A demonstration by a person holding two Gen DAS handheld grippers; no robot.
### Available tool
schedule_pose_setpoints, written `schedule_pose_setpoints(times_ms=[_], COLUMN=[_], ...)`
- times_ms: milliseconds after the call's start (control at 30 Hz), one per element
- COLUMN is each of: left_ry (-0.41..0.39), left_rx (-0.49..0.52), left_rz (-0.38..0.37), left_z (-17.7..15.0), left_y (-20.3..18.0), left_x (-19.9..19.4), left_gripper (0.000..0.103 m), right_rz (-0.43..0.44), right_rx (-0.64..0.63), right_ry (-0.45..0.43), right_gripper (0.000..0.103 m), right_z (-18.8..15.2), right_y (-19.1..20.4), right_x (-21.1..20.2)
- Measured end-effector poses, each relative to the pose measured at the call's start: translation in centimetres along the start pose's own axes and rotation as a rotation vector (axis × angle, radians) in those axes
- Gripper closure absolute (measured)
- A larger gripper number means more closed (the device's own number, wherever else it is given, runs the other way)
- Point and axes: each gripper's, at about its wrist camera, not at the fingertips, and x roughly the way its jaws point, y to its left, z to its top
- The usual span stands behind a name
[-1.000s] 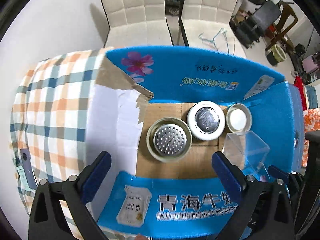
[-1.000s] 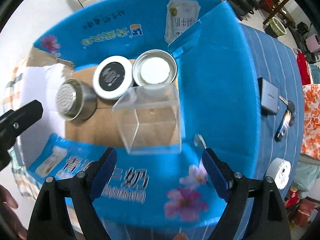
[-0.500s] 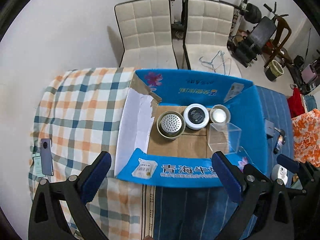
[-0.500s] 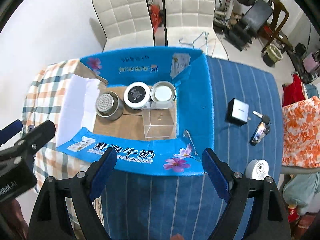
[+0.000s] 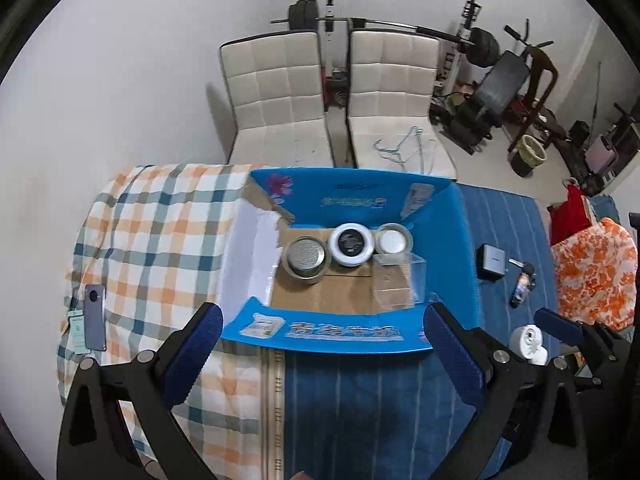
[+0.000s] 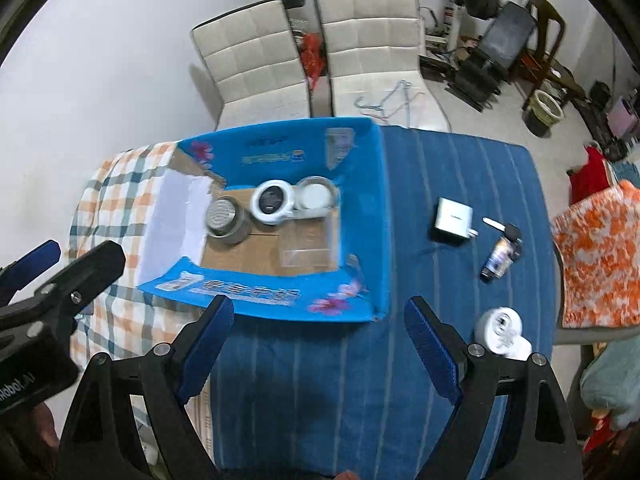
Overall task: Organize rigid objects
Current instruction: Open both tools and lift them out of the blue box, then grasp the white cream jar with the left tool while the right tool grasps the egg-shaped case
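Jaws of my left gripper (image 5: 322, 342) and right gripper (image 6: 318, 338) gape empty above the desk (image 6: 320, 380). At twelve o'clock, the blue box (image 6: 362, 216) holds four items; charger (image 6: 454, 216), keys (image 6: 500, 252) and white roll (image 6: 500, 330) at two o'clock remain outside.

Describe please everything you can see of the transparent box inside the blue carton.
The transparent box is a clear, hard-looking plastic cube, apparently empty, standing upright on the brown cardboard floor of the blue carton, in its right front corner. It sits just in front of the round metal tin. No gripper touches it.
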Motion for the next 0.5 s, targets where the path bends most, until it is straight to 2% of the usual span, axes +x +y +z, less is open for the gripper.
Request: schedule_pose_setpoints(times_ms=[167, 300, 400, 500], left_ry=[0.008, 0.061, 0.143, 0.219], left_rx=[0.088, 0.215, 0.314, 0.409], left_rz=[-0.085, -0.183, -0.260, -0.307], left_z=[-0.3, -1.6, -3.4, -5.7], left_y=[-5.8, -13.8, -20.5, -27.0], left_x=[0.5, 2.8, 5.9, 9.3], left_gripper=[0.000, 0.000, 0.000, 0.000], right_rz=[-0.083, -0.176, -0.228, -0.222], right_rx=[0.132, 0.317, 0.427, 0.565], right_ry=[0.029, 0.100, 0.141, 0.186], right_gripper=[0.014, 0.014, 0.014, 0.014], right_z=[-3.2, -7.5, -10.3, -13.4], right_y=[-8.7, -18.9, -25.0, -31.2], right_x=[0.0, 1.5, 2.9, 5.4])
